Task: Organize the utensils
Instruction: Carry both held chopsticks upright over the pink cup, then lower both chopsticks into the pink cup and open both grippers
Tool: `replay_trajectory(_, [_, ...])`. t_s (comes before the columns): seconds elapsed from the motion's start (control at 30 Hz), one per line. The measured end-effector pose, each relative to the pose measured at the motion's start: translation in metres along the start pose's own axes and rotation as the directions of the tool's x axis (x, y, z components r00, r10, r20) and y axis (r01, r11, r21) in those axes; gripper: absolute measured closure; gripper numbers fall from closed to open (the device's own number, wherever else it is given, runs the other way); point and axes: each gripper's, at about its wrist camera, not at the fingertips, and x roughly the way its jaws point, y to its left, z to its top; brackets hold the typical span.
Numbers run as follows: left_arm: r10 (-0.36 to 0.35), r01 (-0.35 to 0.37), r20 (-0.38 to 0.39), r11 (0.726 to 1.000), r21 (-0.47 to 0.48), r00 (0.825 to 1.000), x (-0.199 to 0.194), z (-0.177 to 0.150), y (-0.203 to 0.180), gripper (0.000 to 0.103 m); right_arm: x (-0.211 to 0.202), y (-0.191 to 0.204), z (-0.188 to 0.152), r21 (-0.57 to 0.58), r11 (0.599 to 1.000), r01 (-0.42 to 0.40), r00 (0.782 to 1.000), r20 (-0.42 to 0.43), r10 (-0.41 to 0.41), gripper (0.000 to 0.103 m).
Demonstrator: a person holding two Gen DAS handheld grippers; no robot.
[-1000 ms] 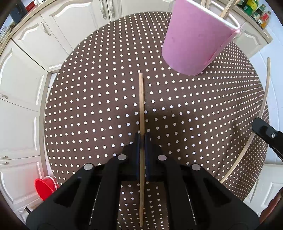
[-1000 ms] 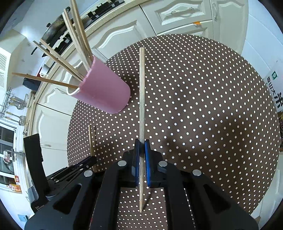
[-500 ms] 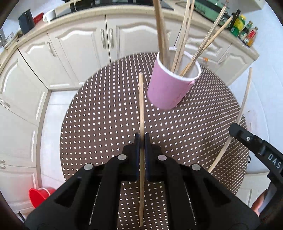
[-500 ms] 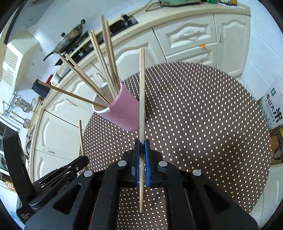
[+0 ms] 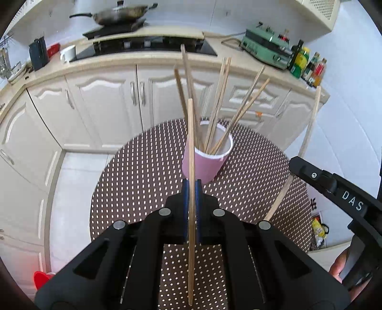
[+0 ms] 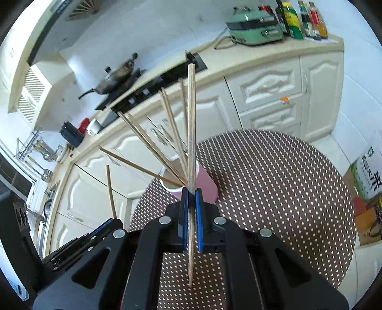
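A pink cup stands on the round brown dotted table and holds several wooden chopsticks that fan outward. My left gripper is shut on one wooden chopstick, held upright in front of the cup. My right gripper is shut on another chopstick, also upright, just before the cup. In the left wrist view the right gripper's black body shows at right with its chopstick. Both grippers hang well above the table.
Cream cabinets and a counter with a stove and pan run behind the table. A green appliance and bottles sit at the counter's right end. A red object lies on the floor; a box stands right.
Both grippers rose from the table with their chopsticks and tilted up. The cup now looks smaller and lower, and the counter and stove have come into view.
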Motion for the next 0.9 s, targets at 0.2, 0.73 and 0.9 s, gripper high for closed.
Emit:
replay_trajectory(0.2, [-0.025, 0.028, 0.096, 0.999, -0.023, 0.995, -0.025, 0.029, -0.002, 0.098, -0.013, 0.019, 0.018, -0.043, 0.999, -0.024, 0.997, 0.071, 0.027, 0.098])
replay_trajectory(0.73, [-0.051, 0.067, 0.306, 0.997, -0.041, 0.951, -0.047, 0.109, -0.016, 0.098, -0.026, 0.030, 0.076, -0.073, 0.997, -0.040, 0.973, 0.225, 0.055, 0.098])
replay_trajectory(0.9, [-0.055, 0.074, 0.355, 0.997, -0.039, 0.933, -0.043, 0.130, -0.020, 0.098, -0.021, 0.029, 0.090, -0.076, 0.996, -0.037, 0.962, 0.266, 0.056, 0.098])
